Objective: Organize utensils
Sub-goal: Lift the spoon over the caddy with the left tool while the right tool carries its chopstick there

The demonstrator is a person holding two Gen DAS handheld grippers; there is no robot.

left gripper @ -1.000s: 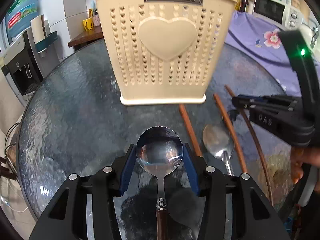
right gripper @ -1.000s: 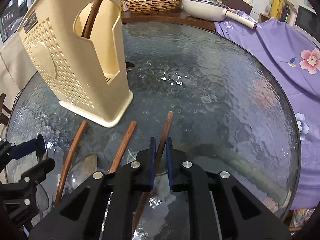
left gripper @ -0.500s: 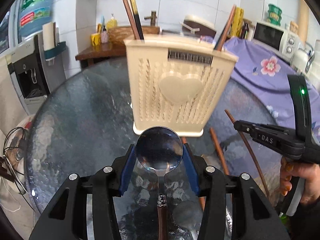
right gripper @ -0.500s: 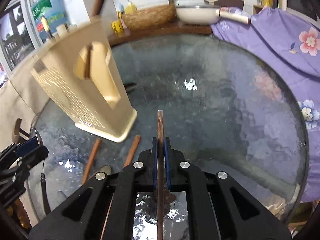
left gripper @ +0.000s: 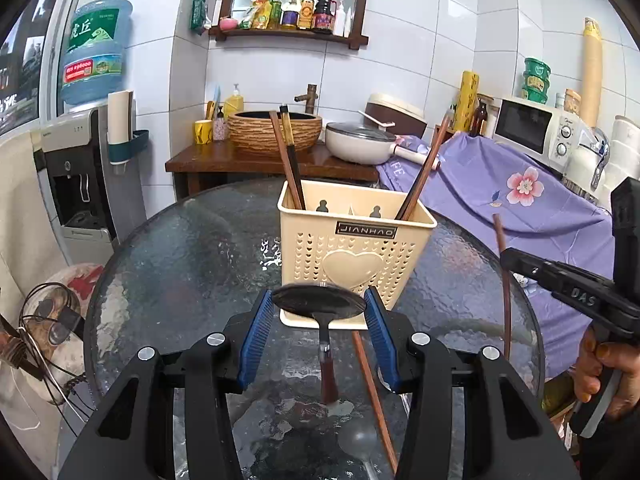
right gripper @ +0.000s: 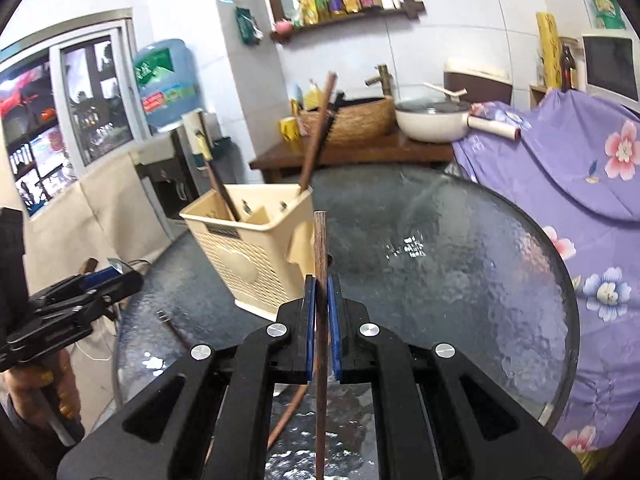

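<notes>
Left gripper (left gripper: 319,322): blue pads pinch the bowl of a metal spoon (left gripper: 319,302) at its two edges. Bowl lies level between the fingertips; the brown handle runs back toward the camera, over the glass table (left gripper: 180,264).

Straight ahead of the left gripper, just past the spoon bowl, stands the cream utensil holder (left gripper: 354,256), upright on the table. Chopsticks (left gripper: 288,160) lean in its left compartment; another pair leans at its right side.

Under and to the right of the left gripper a loose chopstick (left gripper: 374,392) lies flat on the glass. A second spoon (left gripper: 358,442) lies on the table below the gripper, near the lower frame edge.

Right gripper (right gripper: 321,316): pads pressed onto a single brown chopstick (right gripper: 320,248), which points forward and up beyond the fingertips. The holder sits ahead and to the left of this gripper, apart from the chopstick tip as far as can be told. In the left wrist view the right gripper is off to the right of the holder.
</notes>
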